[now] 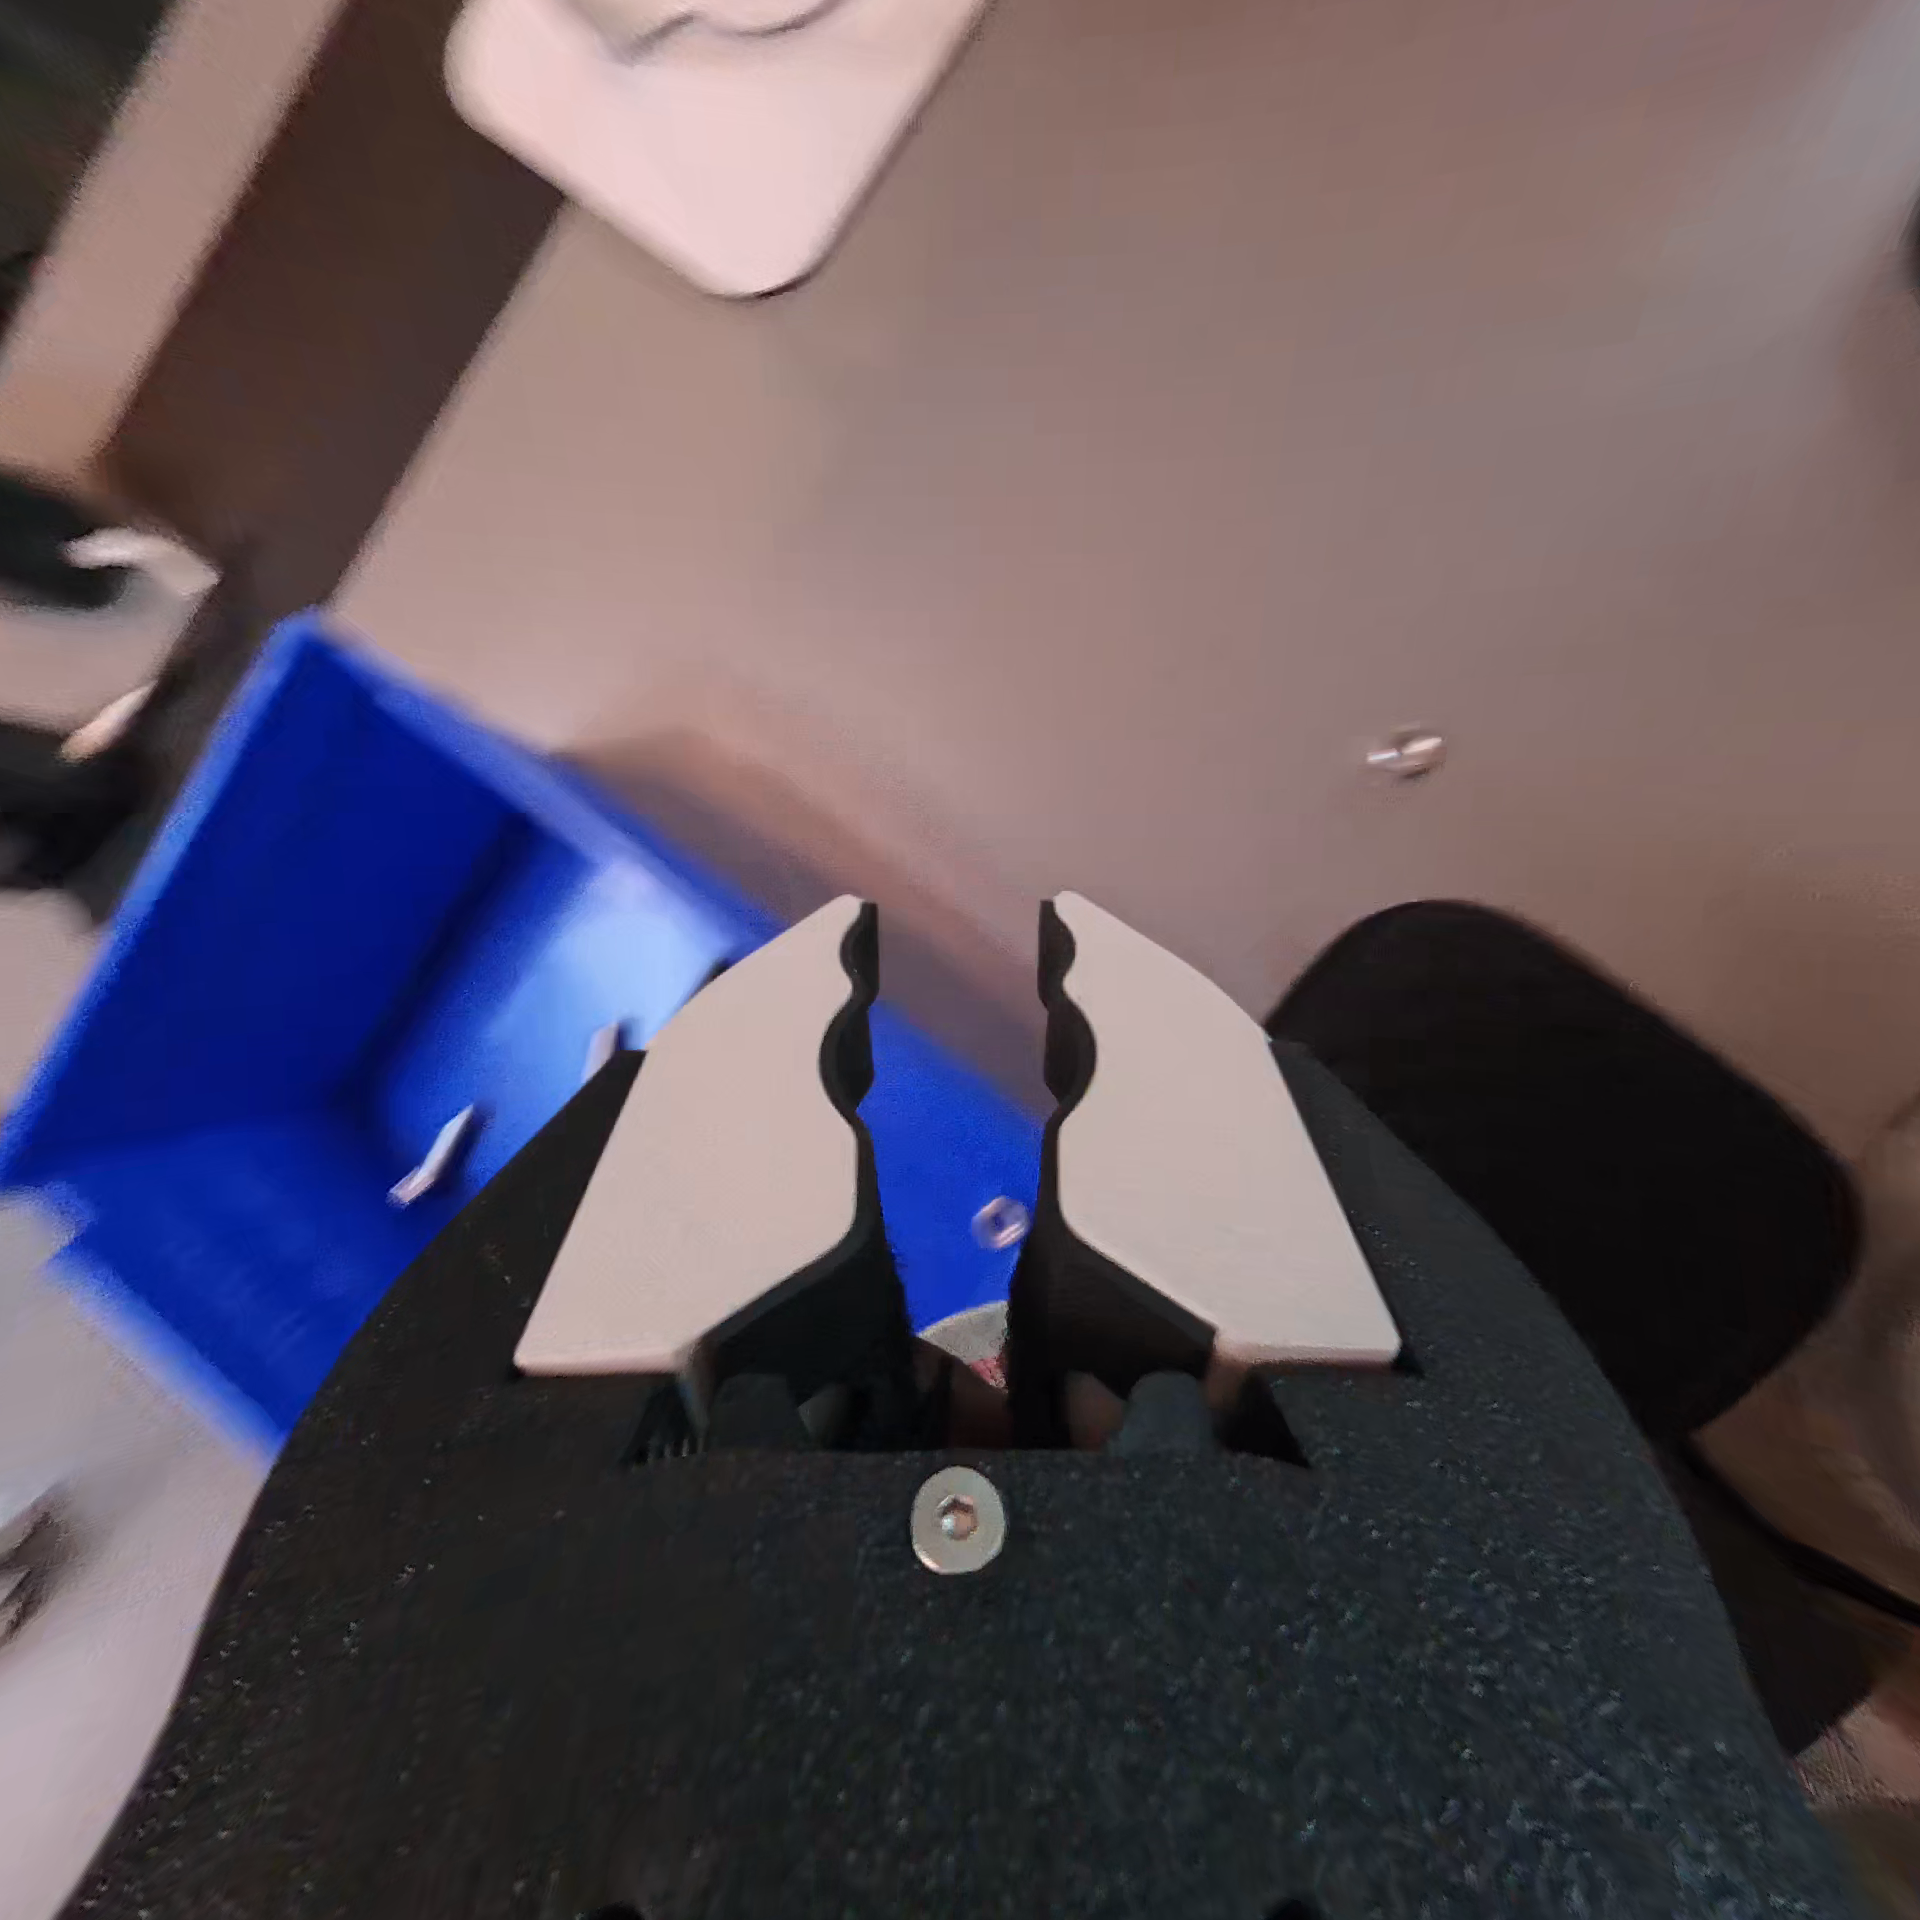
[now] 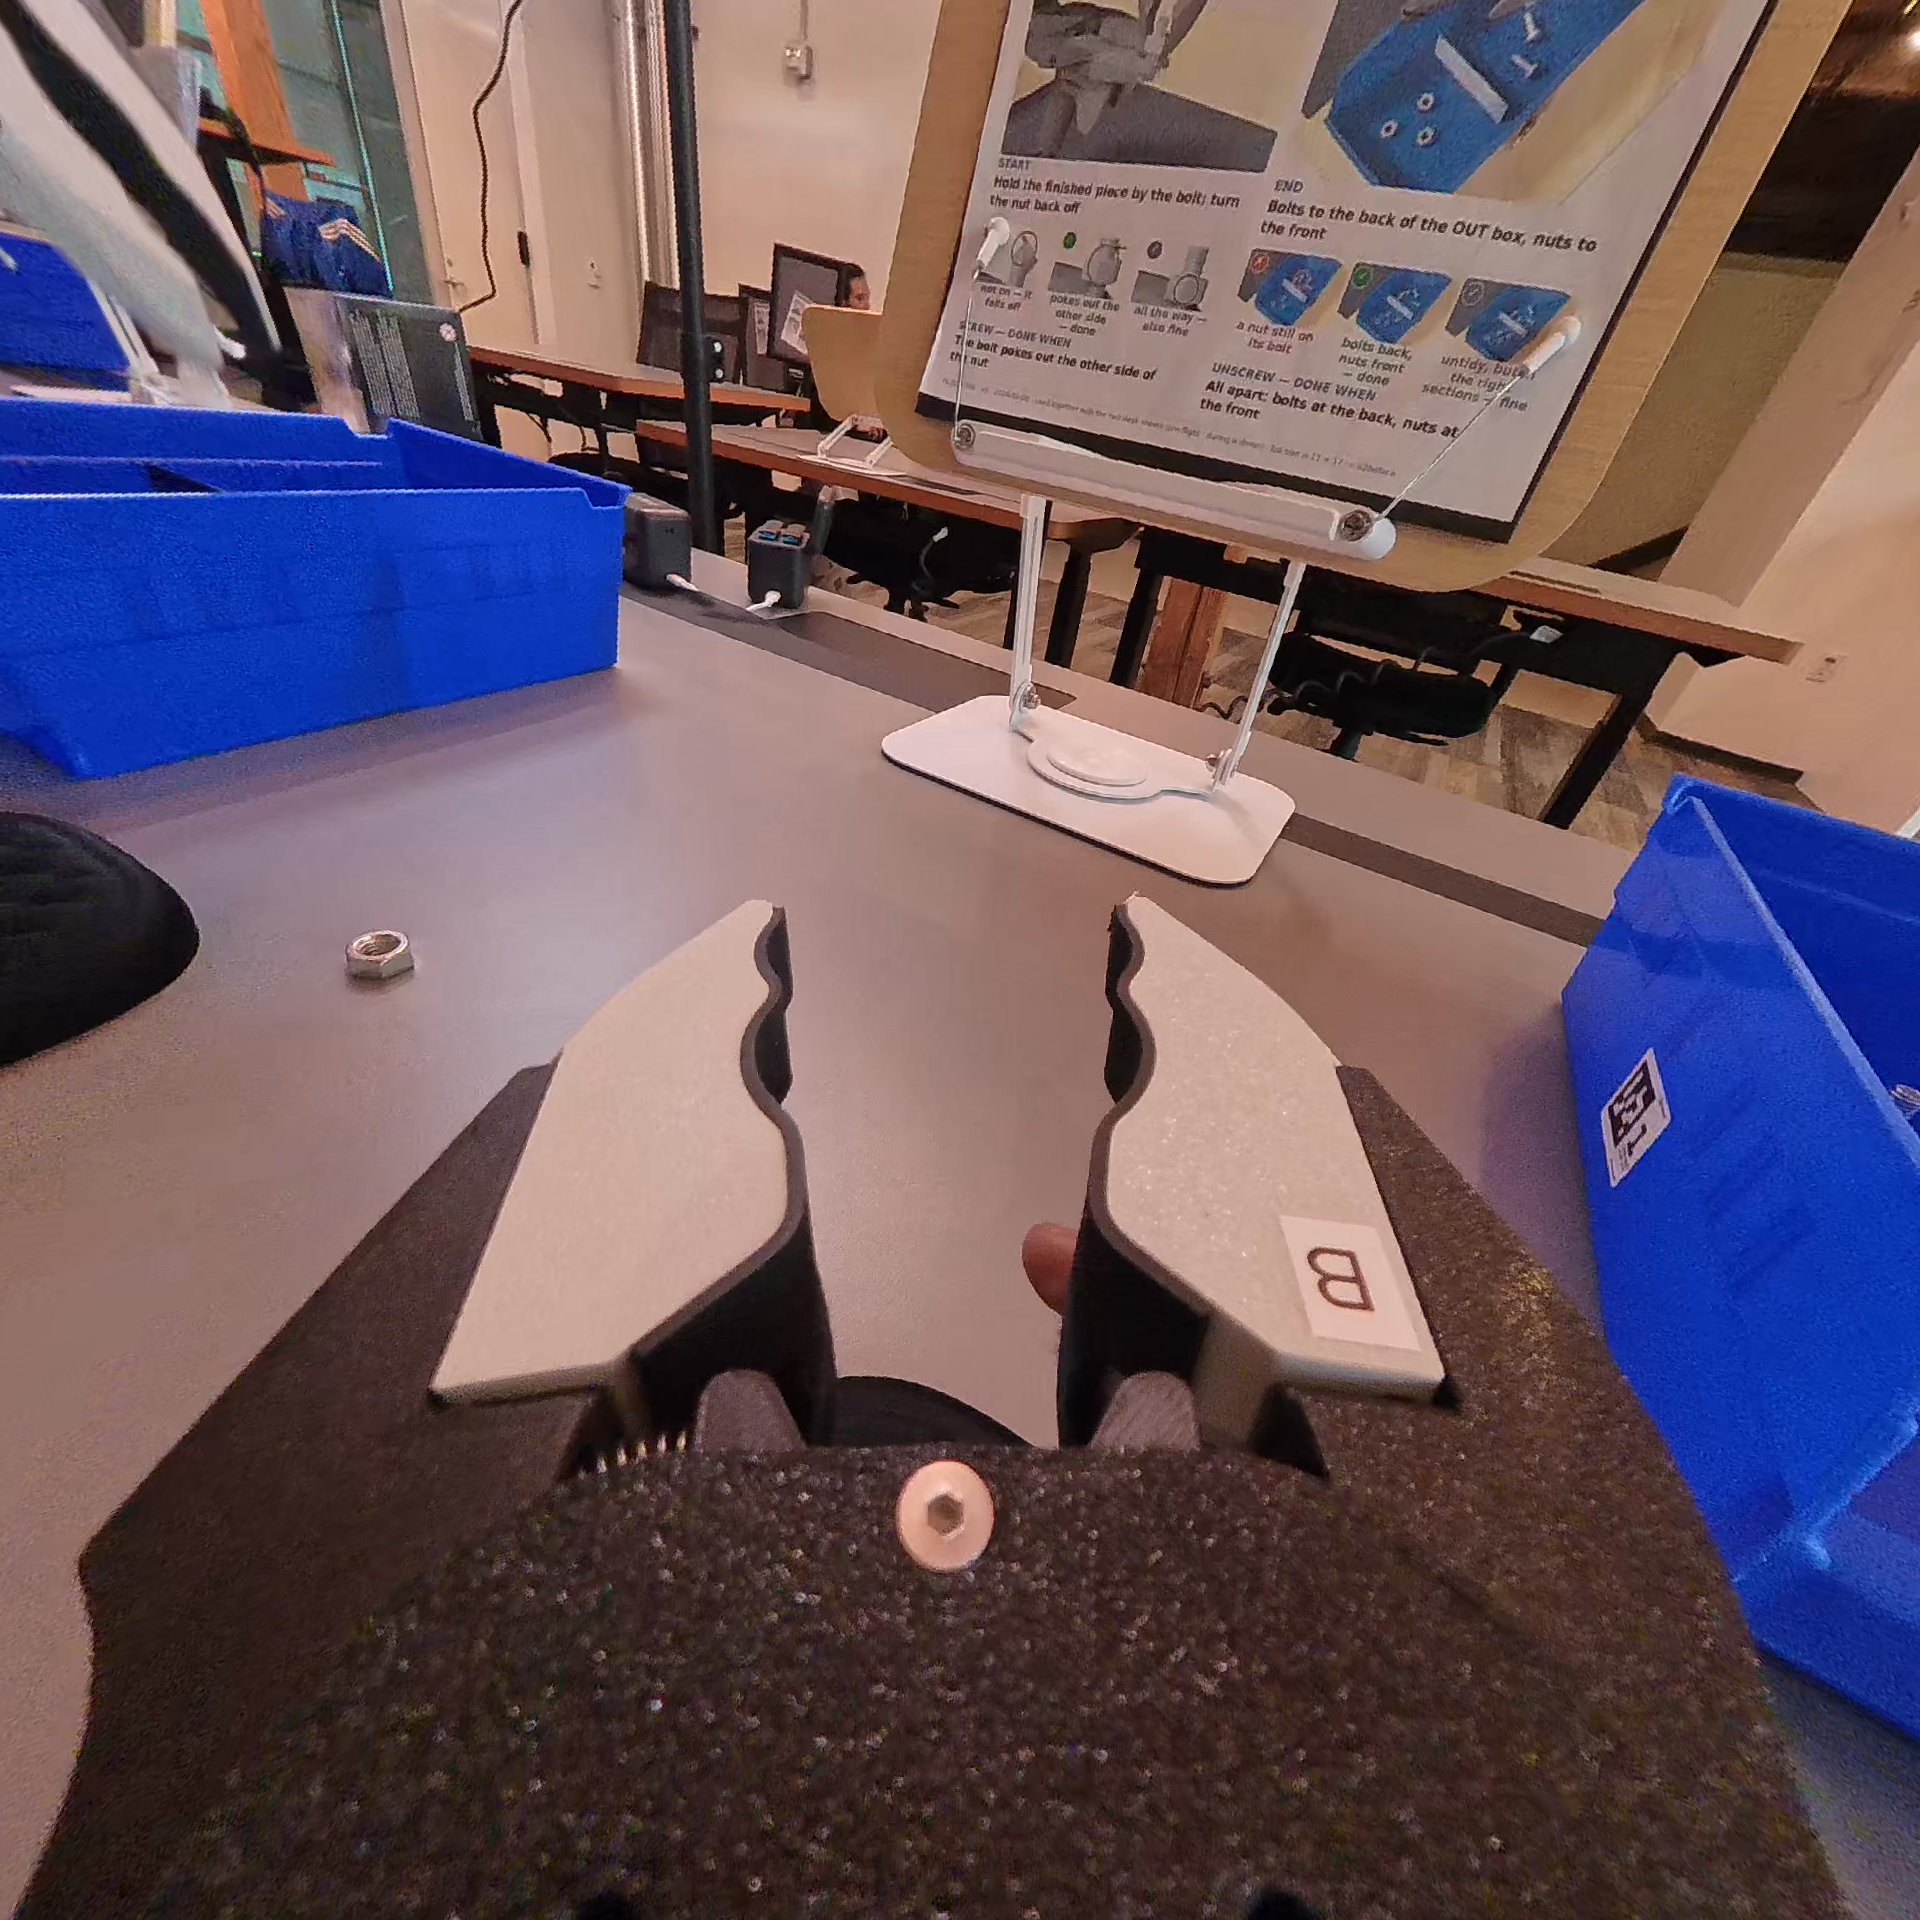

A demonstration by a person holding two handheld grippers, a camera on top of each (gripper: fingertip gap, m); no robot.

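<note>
Above the blue bin (image 1: 312, 935) we see the left gripper (image 1: 958, 914) parted and bare; the right gripper (image 2: 945, 925) gapes wide over the table (image 2: 935, 831), near a nut (image 2: 380, 954).

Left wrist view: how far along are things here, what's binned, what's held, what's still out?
Binned: a few small metal pieces lie in the blue bin, blurred. Held: nothing; the left gripper and right gripper both have their jaws apart and bare. Still out: one nut loose on the grey table.
</note>
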